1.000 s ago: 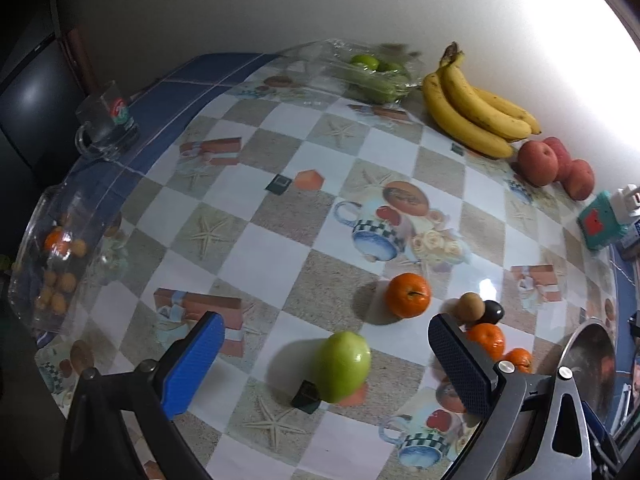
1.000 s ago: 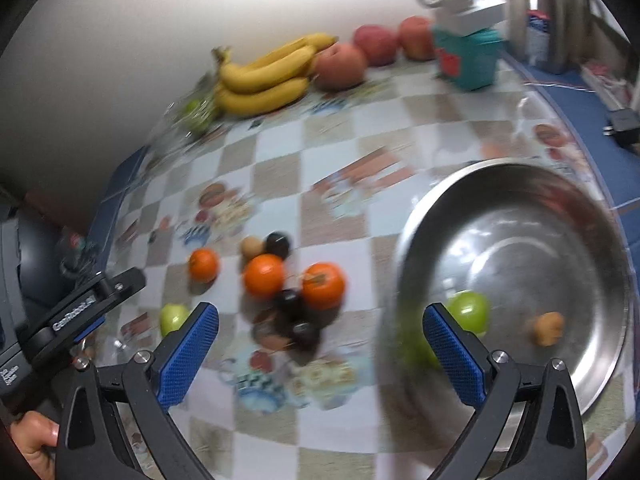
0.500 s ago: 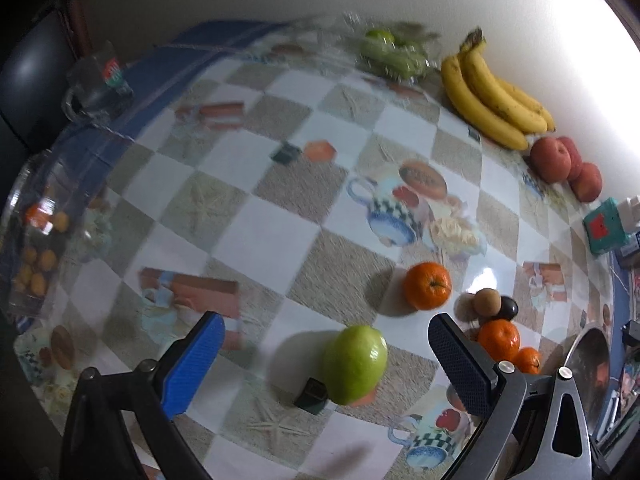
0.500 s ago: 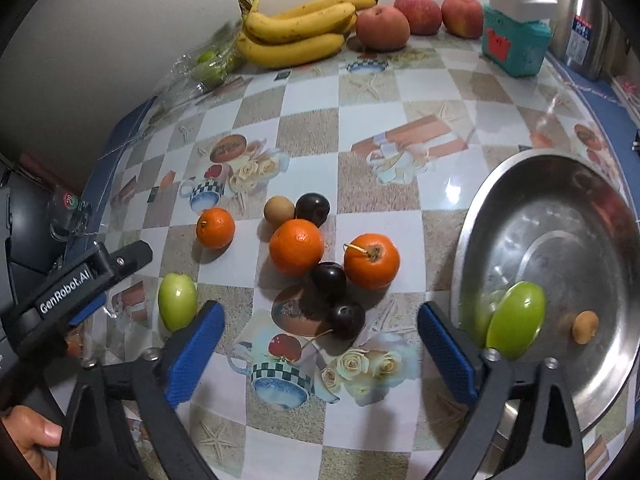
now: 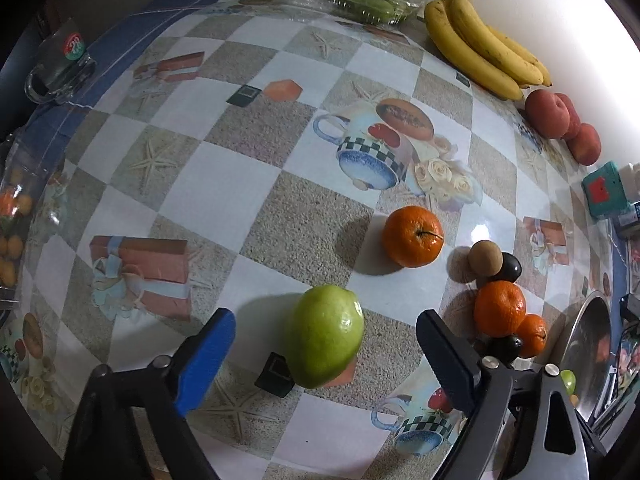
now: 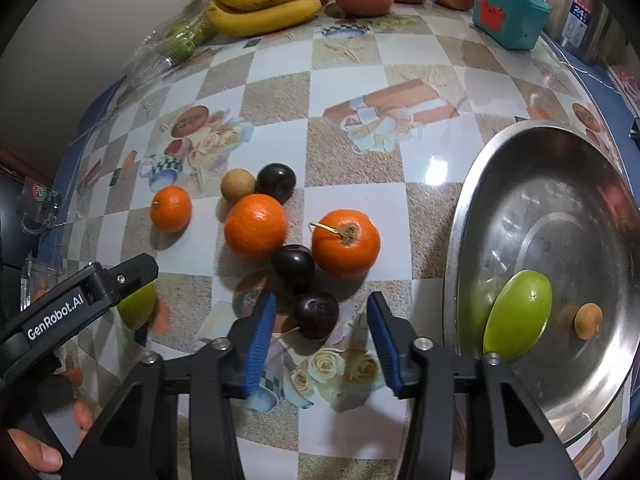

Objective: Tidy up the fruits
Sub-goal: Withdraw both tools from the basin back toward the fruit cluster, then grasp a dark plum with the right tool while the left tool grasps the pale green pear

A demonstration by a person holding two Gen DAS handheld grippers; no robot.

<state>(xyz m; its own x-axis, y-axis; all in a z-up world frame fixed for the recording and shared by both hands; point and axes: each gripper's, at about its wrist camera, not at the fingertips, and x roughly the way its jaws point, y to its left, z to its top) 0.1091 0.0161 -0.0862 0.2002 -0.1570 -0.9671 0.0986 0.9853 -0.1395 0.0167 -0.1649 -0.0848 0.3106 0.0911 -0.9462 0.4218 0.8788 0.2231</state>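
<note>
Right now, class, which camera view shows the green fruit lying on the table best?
The left wrist view: the green fruit on the table sits whole and sharp, centred in front of the left gripper. In the right wrist view only a sliver shows at the left, mostly hidden behind that gripper's black finger.

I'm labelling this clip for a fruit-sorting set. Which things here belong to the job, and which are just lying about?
Job:
- green fruit between the left jaws
- dark plum between the right jaws
- oranges
- steel bowl

Lying about:
- glass mug
- teal box
- steel flask
</note>
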